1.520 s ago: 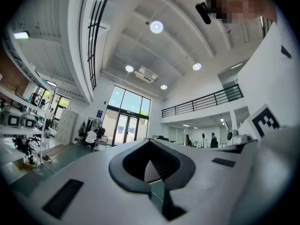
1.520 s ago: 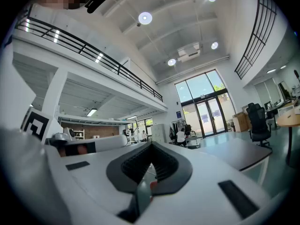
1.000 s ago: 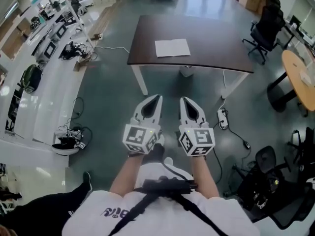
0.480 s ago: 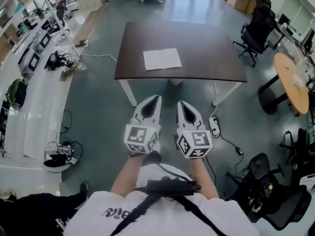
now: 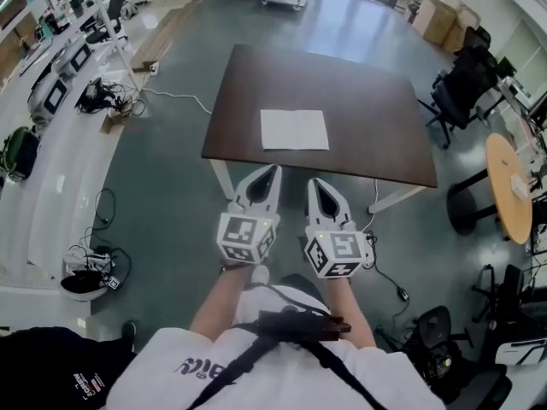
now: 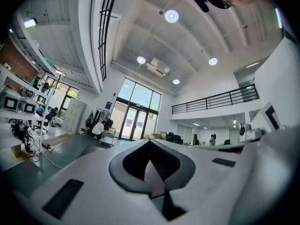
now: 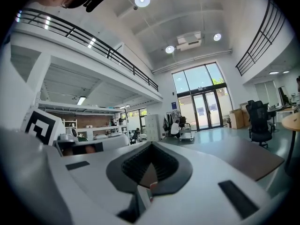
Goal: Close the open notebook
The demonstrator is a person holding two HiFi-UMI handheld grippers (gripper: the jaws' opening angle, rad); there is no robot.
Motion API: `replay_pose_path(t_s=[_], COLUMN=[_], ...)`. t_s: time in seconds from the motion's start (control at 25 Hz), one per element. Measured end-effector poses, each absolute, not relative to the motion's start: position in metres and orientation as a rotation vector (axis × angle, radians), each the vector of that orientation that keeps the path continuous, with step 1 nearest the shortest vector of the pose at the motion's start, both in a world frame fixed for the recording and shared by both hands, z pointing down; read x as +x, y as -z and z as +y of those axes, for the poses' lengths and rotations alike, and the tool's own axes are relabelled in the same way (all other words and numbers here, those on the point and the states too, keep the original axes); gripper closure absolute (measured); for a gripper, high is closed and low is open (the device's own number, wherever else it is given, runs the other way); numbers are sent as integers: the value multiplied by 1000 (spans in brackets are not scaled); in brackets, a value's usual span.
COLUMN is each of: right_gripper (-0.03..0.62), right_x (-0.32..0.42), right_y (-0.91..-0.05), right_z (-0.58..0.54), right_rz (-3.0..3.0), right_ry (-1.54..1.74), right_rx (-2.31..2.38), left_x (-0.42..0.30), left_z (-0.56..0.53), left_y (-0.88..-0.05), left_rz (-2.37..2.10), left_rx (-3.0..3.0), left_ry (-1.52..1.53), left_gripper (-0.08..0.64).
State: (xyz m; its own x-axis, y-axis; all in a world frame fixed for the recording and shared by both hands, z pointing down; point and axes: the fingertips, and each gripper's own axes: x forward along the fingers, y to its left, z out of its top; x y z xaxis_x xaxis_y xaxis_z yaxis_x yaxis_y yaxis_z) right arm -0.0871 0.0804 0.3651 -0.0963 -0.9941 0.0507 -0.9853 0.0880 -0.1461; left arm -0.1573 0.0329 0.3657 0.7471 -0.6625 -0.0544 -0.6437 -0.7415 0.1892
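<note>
The open notebook (image 5: 294, 130) lies flat, white pages up, near the front of a dark brown table (image 5: 367, 101) ahead of me. In the head view both grippers are held side by side over the floor, just short of the table's near edge, and point level at it. My left gripper (image 5: 275, 169) is shut with nothing in it, and in the left gripper view its jaws (image 6: 151, 142) meet at the tip. My right gripper (image 5: 311, 181) is shut and empty too. Past the right gripper's tip (image 7: 151, 144), the right gripper view shows the tabletop (image 7: 248, 159).
Black office chairs (image 5: 461, 84) and a round wooden table (image 5: 513, 186) stand to the right. A cable (image 5: 389, 282) trails over the floor by the table's right leg. White benches (image 5: 43, 169) with gear line the left side, and cardboard boxes (image 5: 440, 17) sit at the back.
The table and notebook have drawn closer and now sit just beyond the gripper tips. Both grippers stay shut, side by side, carried forward with the person.
</note>
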Motion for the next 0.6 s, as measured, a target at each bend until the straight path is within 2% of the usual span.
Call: replay_pose_path(t_s=[0.32,0.6], right_gripper=[598,598], right_x=[-46,43], right_y=[-375,-373], right_z=[7,-82], right_rz=[2274,2360], right_ry=[307,269], right_rx=[-1988,-1861], left_x=[-111,-34], left_z=[-31,-114], left_y=[-368,-370], left_rz=[-1082,-1249], left_rx=[2800,2772], left_ry=[108,121], left_gripper=[551,551])
